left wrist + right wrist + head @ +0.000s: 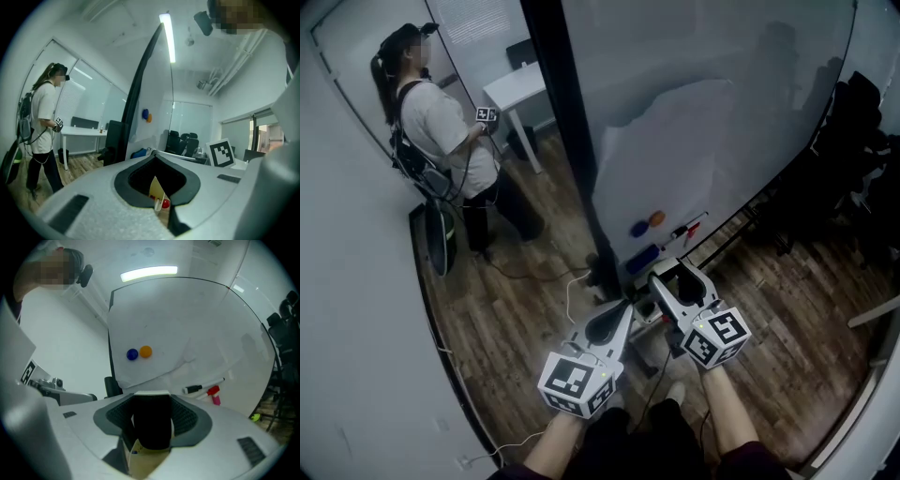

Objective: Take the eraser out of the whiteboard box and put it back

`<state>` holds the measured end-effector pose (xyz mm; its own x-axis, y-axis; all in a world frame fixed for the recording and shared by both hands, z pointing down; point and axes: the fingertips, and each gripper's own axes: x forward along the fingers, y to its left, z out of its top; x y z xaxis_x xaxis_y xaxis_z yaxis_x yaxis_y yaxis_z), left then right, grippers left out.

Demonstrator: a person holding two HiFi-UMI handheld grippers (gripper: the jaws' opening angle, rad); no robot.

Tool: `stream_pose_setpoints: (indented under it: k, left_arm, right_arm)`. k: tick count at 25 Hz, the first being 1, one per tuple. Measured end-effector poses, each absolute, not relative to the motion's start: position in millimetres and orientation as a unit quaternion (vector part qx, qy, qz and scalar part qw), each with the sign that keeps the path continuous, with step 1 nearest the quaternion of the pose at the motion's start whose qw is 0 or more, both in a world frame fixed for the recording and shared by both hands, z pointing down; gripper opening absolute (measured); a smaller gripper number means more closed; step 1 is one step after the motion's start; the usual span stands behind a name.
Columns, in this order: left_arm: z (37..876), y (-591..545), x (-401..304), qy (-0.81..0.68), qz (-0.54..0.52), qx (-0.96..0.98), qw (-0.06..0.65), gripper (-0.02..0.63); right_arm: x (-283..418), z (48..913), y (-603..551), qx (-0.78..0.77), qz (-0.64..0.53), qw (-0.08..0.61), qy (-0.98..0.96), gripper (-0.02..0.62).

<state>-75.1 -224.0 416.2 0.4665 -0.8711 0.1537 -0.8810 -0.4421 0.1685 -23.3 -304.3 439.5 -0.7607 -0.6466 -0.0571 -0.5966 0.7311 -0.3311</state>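
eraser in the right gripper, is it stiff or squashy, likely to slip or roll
The eraser looks blocky and shows straight sides while clamped in the right gripper, so it is probably fairly stiff. It fills the gap against ribbed pads, so slipping seems unlikely. Its flat faces suggest it won't roll.

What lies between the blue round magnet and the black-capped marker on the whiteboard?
Only the orange round magnet, beside the blue round magnet; then bare board. Right gripper view.
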Motion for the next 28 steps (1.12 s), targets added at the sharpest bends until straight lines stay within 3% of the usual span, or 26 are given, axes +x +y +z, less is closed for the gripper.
stream_pose_setpoints:
  k: [19,28]
  left_arm:
    - [427.5,-223.4,-79.9,-0.521,0.025,0.844,0.123,0.006]
    - [406.9,-225.7,-74.4,-0.516,0.016,0.85,0.103,0.005]
  right_arm:
    - [-26.9,450.3,-304.7,-0.33,-0.158,0.078,0.927,0.242]
    - [-13.8,422.8,-291.9,-0.329,-0.142,0.091,0.929,0.176]
